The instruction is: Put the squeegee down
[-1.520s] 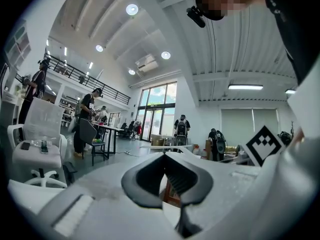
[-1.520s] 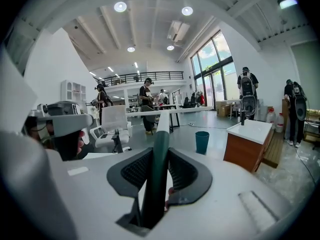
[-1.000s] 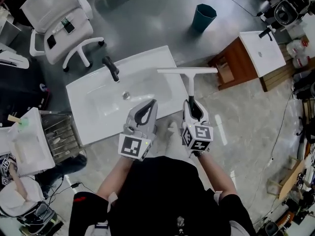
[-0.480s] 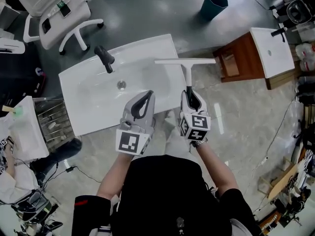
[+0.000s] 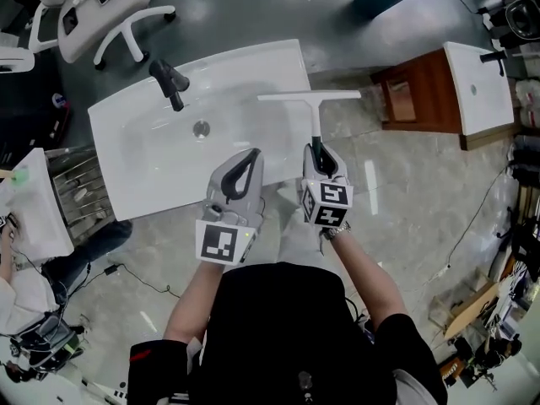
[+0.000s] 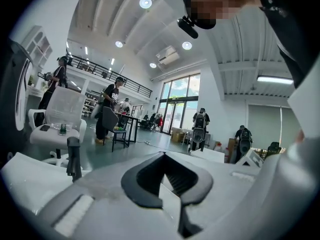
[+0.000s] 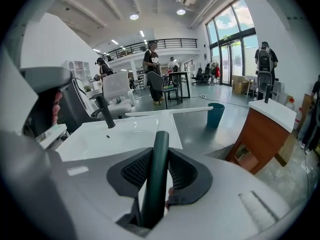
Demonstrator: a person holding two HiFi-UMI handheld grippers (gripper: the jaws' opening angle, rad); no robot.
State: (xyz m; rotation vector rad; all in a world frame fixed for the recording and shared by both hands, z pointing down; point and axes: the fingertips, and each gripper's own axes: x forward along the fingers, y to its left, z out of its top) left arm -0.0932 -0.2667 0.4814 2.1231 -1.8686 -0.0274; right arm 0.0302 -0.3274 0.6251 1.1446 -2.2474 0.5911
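Right gripper (image 5: 317, 150) was clamped on the squeegee (image 5: 309, 97) handle. The blade sat crosswise at the sink's (image 5: 126, 175) right edge; couldn't tell if it touched. Left gripper (image 5: 251, 154) had its jaws closed together on nothing, near the sink's front edge.

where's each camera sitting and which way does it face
Head view: on the person's head, looking steeply down on the white rectangular sink basin; both forearms, left gripper, right gripper show.
Left gripper view: rides the left gripper, looks level across the hall past its shut, empty jaws; black sleeve above.
Right gripper view: rides the right gripper, looks down along the white-bladed, dark-green-handled squeegee it clamps.
Shared: all three show the black tap.
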